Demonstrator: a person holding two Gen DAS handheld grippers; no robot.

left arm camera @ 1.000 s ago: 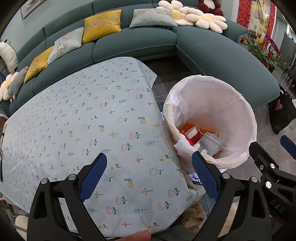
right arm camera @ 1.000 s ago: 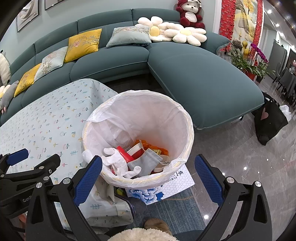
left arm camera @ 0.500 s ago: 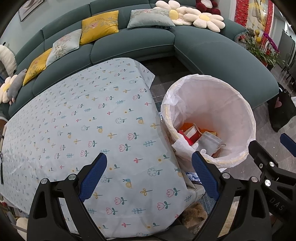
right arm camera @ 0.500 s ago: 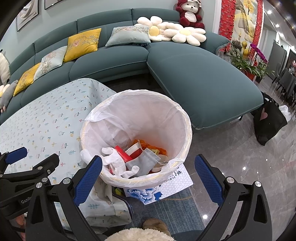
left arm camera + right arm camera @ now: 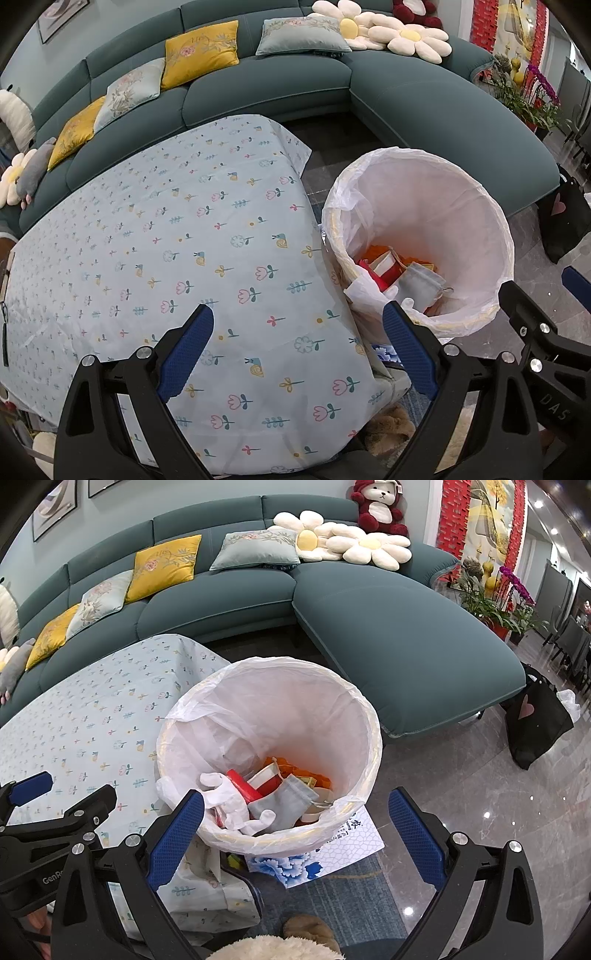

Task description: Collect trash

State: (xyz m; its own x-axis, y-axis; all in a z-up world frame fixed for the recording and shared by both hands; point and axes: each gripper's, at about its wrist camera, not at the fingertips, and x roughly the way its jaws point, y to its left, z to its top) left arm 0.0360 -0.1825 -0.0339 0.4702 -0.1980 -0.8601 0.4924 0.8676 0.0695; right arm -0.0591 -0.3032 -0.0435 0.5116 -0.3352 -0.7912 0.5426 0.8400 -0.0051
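A round bin with a white liner (image 5: pixel 424 206) (image 5: pixel 280 709) stands on the floor at the table's right end. Inside lie trash pieces: a red and white carton (image 5: pixel 264 781), a grey pouch (image 5: pixel 286 805), orange wrappers (image 5: pixel 306 771) and white crumpled plastic (image 5: pixel 229 805). My left gripper (image 5: pixel 295 343) hangs open over the near right part of the flowered tablecloth (image 5: pixel 166 240), nothing between its fingers. My right gripper (image 5: pixel 295 823) is open over the bin's near rim, holding nothing. The tablecloth shows no loose trash.
A teal corner sofa (image 5: pixel 388 627) with yellow and grey cushions (image 5: pixel 199 51) curves behind the table and bin. A blue and white printed sheet (image 5: pixel 325 853) lies under the bin. A black bag (image 5: pixel 535 723) stands on the glossy floor at right, potted plants (image 5: pixel 491 602) beyond.
Both grippers have drifted slightly back and up, so table and bin sit a little lower in view. A fingertip at the left view's bottom edge is gone. Both stay open.
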